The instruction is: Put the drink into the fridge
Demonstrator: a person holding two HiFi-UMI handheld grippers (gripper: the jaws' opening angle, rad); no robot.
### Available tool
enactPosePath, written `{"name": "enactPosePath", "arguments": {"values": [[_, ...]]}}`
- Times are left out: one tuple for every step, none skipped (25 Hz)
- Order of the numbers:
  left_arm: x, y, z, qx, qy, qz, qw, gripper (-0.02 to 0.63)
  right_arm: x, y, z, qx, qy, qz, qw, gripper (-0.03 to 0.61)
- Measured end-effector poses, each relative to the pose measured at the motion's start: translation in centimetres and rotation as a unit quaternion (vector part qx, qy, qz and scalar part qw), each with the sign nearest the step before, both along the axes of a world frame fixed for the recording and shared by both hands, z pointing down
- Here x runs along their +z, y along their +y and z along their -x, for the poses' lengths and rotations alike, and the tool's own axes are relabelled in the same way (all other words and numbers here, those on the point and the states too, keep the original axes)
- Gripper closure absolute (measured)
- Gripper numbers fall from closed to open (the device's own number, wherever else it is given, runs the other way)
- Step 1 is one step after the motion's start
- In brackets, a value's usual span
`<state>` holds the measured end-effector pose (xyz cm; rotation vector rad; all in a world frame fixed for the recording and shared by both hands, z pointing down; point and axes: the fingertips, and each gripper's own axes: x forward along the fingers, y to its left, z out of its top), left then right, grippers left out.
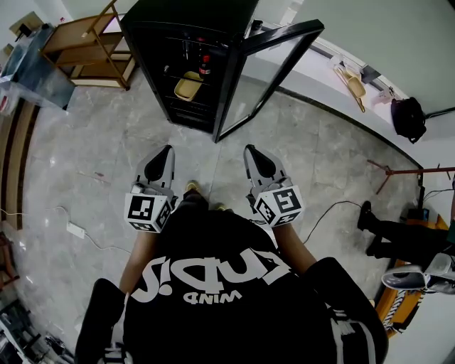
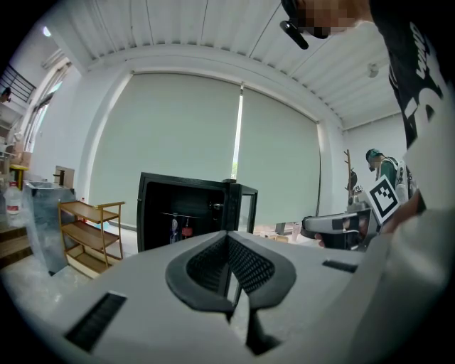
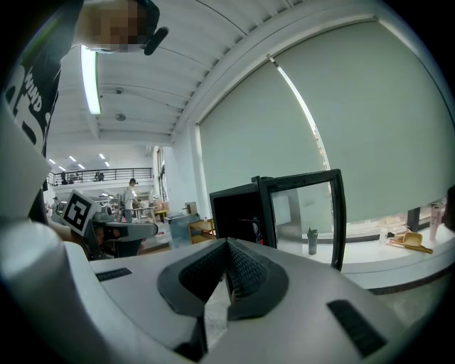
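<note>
A dark cola bottle with a red cap already stands on a shelf inside the black glass-fronted fridge at twelve o'clock (door left open). The left gripper and right gripper hang low, fingers pressed together and empty, probably done

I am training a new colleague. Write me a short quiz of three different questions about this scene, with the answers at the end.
1. Multiple choice: what stands on a shelf inside the fridge? A) a bottle B) a shoe C) a lamp
2. True or false: the left gripper holds a drink.
3. Fill in: the door of the fridge is ___.

Key:
1. A
2. False: its jaws are shut on nothing.
3. open
</note>
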<state>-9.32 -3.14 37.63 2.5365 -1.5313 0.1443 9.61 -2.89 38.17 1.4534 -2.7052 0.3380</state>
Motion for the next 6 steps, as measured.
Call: {"name": "enactPosePath", "arguments": {"values": [[0.01, 0.02, -0.03, 0.000, 0.000, 0.000, 1.0000, 0.606, 0.02, 0.03, -0.03, 0.000, 0.000, 0.000, 1.000, 0.563], [0.05, 0.06, -0.04, -0.001, 0.000, 0.001, 1.0000, 0.606, 0.00, 0.06, -0.04, 0.000, 0.000, 0.000, 1.000, 0.563], [0.09, 0.10, -0.04, -0.001, -0.001, 0.002, 1.0000, 0.606, -0.03, 0.10, -0.03, 0.000, -0.001, 0.000, 1.000, 0.563], [0.12, 0.15, -0.02, -0.001, -0.001, 0.003, 1.0000, 0.606, -0.06, 0.14, -0.01, 0.000, -0.001, 0.000, 1.000, 0.563], [0.14, 0.21, 0.01, -0.001, -0.001, 0.004, 1.0000, 0.606, -0.10, 0.18, 0.02, 0.000, -0.002, 0.000, 1.000, 0.563], [0.15, 0.27, 0.05, -0.001, -0.001, 0.005, 1.0000, 0.606, -0.14, 0.22, 0.05, -0.001, -0.002, -0.001, 1.000, 0.563]]}}
